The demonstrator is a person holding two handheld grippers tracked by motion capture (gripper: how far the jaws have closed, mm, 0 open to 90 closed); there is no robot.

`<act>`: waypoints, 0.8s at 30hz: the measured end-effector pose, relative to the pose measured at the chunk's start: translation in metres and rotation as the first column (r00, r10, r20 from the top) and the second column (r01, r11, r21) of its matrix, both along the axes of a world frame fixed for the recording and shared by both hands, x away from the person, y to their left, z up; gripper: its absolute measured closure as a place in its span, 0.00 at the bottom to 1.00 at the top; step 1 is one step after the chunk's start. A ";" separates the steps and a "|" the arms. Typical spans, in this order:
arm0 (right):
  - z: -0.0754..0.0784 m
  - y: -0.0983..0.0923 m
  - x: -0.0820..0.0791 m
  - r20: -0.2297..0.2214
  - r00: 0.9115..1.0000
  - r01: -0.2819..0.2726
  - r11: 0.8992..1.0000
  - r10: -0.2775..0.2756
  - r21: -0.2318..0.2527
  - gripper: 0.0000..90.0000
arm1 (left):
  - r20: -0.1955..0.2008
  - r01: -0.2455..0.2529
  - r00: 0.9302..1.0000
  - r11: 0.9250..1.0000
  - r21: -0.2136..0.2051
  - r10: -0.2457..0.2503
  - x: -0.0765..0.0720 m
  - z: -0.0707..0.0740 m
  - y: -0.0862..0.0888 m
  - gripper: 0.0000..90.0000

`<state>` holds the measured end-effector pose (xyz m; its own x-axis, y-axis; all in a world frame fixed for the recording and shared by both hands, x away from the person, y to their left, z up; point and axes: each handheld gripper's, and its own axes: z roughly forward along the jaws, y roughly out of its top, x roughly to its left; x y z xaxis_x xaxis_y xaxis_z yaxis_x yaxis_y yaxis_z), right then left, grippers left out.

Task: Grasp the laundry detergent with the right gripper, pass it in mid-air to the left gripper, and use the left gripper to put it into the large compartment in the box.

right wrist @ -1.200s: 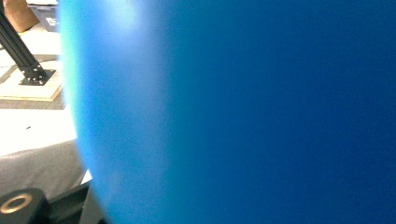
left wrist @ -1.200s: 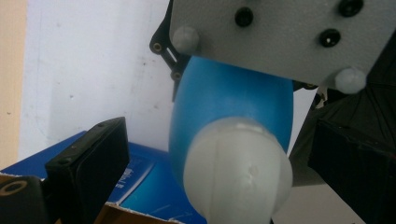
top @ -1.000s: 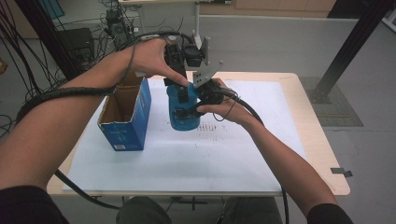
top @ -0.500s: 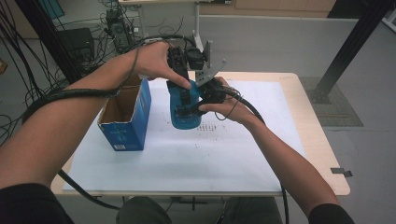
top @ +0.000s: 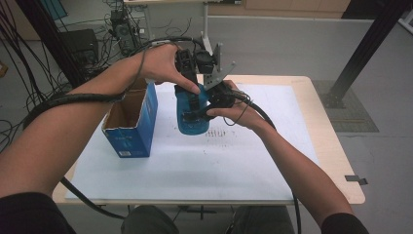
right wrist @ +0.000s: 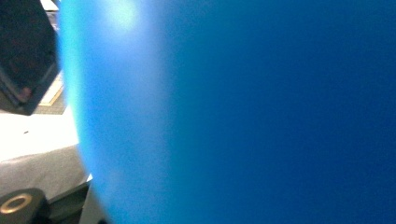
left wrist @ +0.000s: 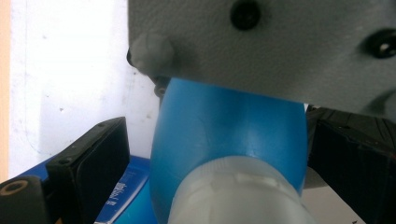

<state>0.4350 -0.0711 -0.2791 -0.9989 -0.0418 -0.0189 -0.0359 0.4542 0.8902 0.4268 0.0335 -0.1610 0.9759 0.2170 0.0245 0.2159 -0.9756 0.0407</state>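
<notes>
Currently: blue bottle [top: 192, 114] upright above table [top: 302, 146], body clamped in right gripper [top: 209, 105]; white cap [left wrist: 238, 196] between left gripper [top: 190, 73] jaws, contact unclear.

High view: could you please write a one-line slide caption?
Two hand-held tongs grip a blue bottle over the white table, beside an open blue box.

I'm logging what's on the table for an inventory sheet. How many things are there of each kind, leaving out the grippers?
Blue bottle, with a pale cap: 1
Blue cardboard box, open at the top: 1
White sheet covering the tabletop: 1
Total: 3
</notes>
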 end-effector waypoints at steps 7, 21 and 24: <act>0.000 0.000 0.000 -0.008 1.000 0.003 1.000 -0.003 0.002 0.49 | 0.000 0.001 1.000 1.000 0.004 -0.001 0.000 -0.002 0.000 0.06; 0.000 -0.001 0.001 0.002 1.000 0.006 1.000 -0.006 0.003 0.49 | 0.003 0.009 1.000 1.000 0.002 -0.009 0.000 0.000 -0.003 0.06; 0.000 -0.002 0.002 0.001 1.000 0.010 1.000 -0.010 0.000 0.49 | 0.004 0.007 1.000 1.000 0.001 -0.007 -0.001 0.000 -0.003 0.06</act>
